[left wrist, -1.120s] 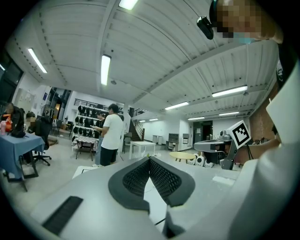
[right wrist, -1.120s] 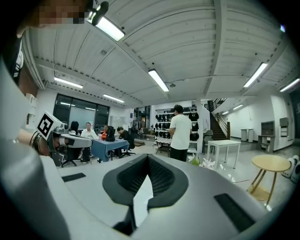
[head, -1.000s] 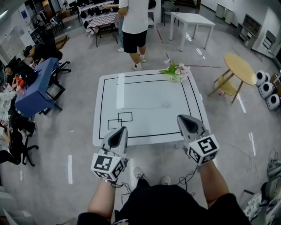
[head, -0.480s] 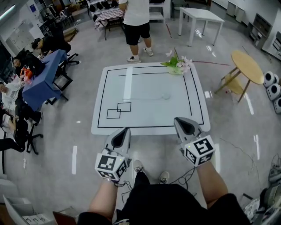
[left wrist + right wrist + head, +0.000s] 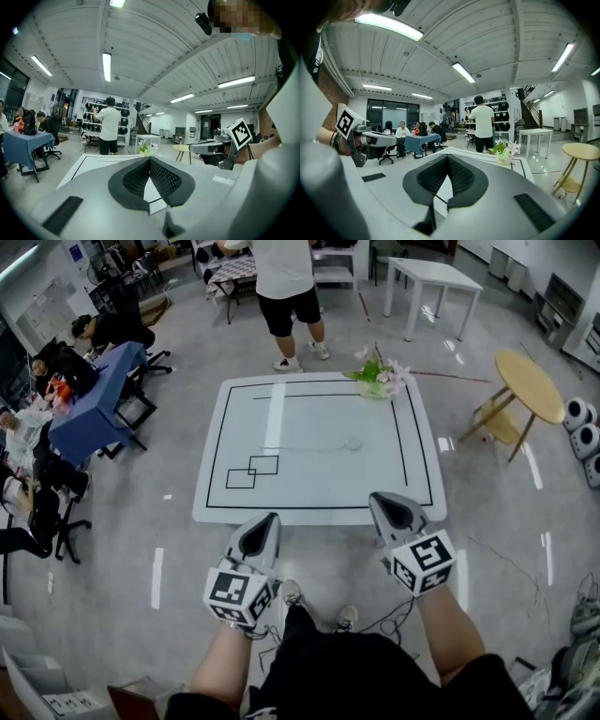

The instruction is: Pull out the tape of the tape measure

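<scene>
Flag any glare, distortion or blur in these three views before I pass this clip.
Head view: sharp and evenly lit; a ceiling-light glare stripe runs across the white table, and what may be the tape measure is too small to resolve. Left gripper view: heavy fisheye, black corners, ceiling strip light blown out. Right gripper view: same fisheye and dark corners, ceiling lamp overexposed.
</scene>
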